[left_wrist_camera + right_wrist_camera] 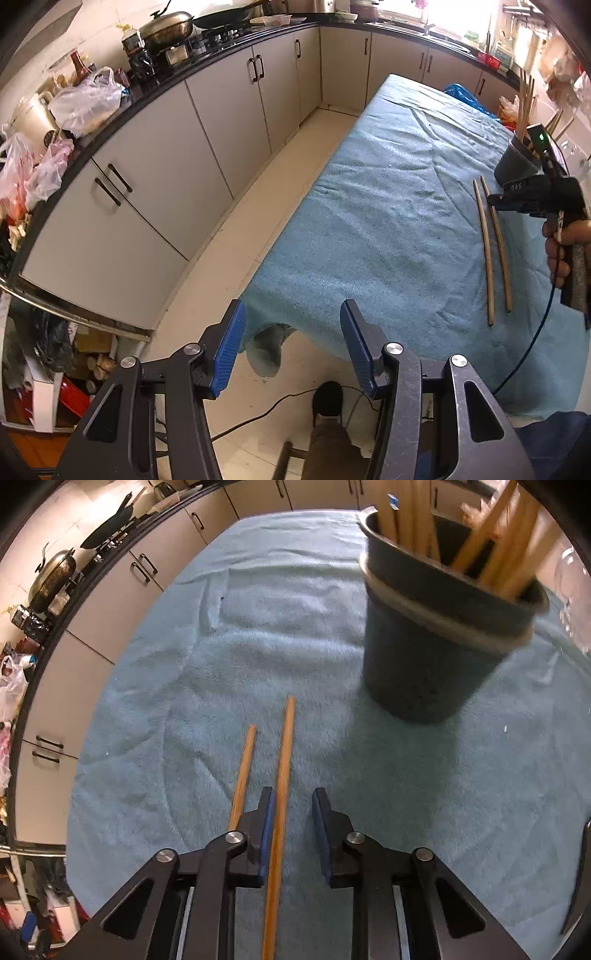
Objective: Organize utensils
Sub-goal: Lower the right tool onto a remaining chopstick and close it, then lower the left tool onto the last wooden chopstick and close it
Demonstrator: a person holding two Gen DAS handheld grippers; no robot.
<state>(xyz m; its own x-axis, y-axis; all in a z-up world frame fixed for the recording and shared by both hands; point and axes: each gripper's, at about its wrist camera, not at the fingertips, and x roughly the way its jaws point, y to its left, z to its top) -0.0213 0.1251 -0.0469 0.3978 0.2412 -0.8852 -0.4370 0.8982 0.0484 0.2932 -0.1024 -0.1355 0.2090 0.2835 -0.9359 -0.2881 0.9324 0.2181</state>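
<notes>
Right tool (293, 829) straddles one chopstick (282, 775), pads apart; left tool (293, 347) half-spread, empty

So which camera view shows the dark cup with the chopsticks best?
The right wrist view: the dark cup stands close and large, its rim and the chopsticks inside visible, though blurred. In the left wrist view it is small at the right edge, partly hidden behind the right tongs.
</notes>
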